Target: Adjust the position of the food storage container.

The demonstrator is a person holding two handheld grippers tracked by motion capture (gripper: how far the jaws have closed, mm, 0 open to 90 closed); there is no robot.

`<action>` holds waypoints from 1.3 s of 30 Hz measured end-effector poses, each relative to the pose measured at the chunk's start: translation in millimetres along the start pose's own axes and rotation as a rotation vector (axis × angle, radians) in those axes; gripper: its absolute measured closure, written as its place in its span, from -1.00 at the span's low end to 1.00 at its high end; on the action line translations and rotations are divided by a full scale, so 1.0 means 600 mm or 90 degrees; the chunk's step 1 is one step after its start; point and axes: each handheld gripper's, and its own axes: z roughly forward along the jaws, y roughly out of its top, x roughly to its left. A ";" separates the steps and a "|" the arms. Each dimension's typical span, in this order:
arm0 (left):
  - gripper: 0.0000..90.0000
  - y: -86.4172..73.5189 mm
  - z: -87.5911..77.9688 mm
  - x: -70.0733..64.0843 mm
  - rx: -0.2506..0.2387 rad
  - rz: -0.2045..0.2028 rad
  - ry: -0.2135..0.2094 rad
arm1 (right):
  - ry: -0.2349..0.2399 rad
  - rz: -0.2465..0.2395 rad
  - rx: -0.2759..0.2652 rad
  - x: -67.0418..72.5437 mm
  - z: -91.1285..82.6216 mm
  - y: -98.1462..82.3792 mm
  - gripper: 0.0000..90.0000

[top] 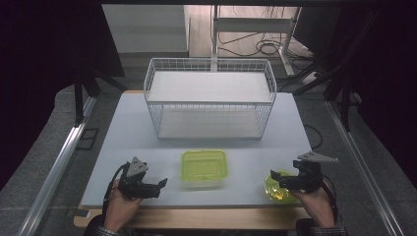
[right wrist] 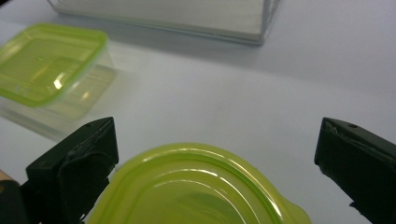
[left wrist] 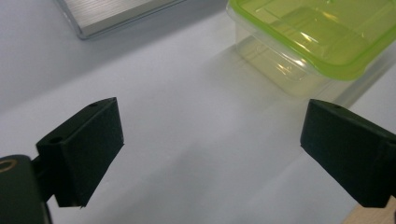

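A pale grey desk (top: 123, 147) with a light wooden front edge is being shown under dim light, with dark curtains hanging at both sides of the room and a grey floor running beside it. A white wire basket (top: 210, 98) is standing at the far middle of the desk, and everything else is being placed relative to it. Beyond the basket, a white metal frame (top: 255, 29) and loose black cables (top: 268, 47) are lying on the floor. Metal rails (top: 59, 167) are running along the floor to the left and right of the basket. Just in front of the basket, a rectangular clear container with a green lid (top: 204, 168) is resting on the desk. In front of the basket and to its right, near the desk's front edge, a round green-lidded container (top: 279, 189) is sitting. The right hand-held gripper (top: 287, 183) is being held over this round container, its jaws standing wide apart on either side of the lid without pressing on it. In front of the basket and to its left, the left hand-held gripper (top: 160, 186) is being held low over bare desk, its jaws spread wide with nothing between them, pointing toward the rectangular container.
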 end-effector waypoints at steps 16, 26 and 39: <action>-0.88 -0.002 0.013 -0.006 -0.002 0.040 -0.020 | -0.029 -0.021 0.023 0.004 0.003 -0.004 -0.48; -0.87 -0.002 0.016 -0.011 0.005 0.056 -0.017 | 0.014 -0.063 0.022 0.022 -0.020 0.000 0.22; -0.87 -0.002 0.018 -0.014 0.011 0.063 -0.010 | 0.105 -0.083 0.052 0.057 -0.062 -0.027 0.98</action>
